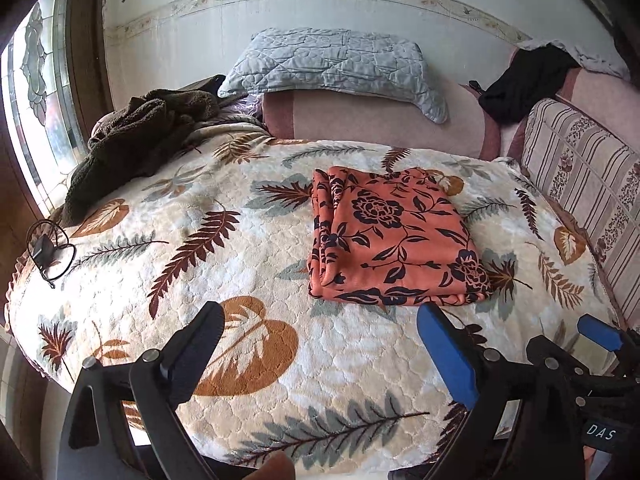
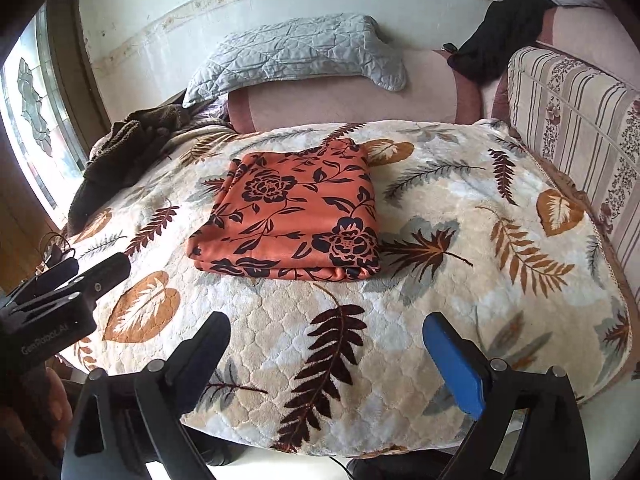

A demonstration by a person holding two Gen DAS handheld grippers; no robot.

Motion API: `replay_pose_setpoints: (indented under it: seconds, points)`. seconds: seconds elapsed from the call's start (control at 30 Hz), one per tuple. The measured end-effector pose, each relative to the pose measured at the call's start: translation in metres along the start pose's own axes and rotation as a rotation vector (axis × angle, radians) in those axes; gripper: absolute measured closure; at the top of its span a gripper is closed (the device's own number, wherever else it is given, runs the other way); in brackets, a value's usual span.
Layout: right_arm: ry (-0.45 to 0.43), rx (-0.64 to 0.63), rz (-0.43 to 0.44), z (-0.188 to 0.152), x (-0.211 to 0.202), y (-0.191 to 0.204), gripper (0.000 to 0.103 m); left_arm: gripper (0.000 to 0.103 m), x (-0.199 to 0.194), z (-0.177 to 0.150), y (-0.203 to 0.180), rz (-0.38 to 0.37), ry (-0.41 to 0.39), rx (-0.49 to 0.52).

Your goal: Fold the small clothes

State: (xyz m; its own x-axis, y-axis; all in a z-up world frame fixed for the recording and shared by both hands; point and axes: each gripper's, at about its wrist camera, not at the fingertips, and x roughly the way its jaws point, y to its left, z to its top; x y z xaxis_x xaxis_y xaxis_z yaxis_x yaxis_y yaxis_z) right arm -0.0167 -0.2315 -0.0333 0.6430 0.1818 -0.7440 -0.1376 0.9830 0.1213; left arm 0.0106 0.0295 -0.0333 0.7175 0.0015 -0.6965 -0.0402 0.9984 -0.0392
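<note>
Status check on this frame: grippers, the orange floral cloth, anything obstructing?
Left gripper open, empty. Right gripper open, empty. Orange floral cloth folded, lying flat on leaf-print blanket, untouched. Nothing in the way.

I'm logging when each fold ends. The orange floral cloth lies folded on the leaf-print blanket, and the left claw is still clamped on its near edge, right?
Not quite. The orange floral cloth does lie folded on the leaf-print blanket, but the left claw is open and clear of it, as the left wrist view shows.
</note>
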Motion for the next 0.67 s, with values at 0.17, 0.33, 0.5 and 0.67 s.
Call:
replay_pose_setpoints:
  seconds: [0.17,0.33,0.5,0.67]
  points:
    - [0.003,-0.015,-0.035,0.006,0.006,0.006,0.005,0.006,0.002,0.003,0.002,-0.005,0.0,-0.013]
    - [0.007,-0.018,-0.046,0.013,0.014,0.01,0.005,0.002,0.007,0.006,0.001,-0.012,0.0,-0.005]
    - [0.013,-0.027,-0.041,0.019,0.021,0.014,0.005,0.0,0.013,0.012,0.001,-0.041,-0.001,-0.012]
    - [0.017,-0.031,-0.038,0.027,0.031,0.017,0.005,0.0,0.02,0.018,-0.003,-0.062,-0.016,0.0]
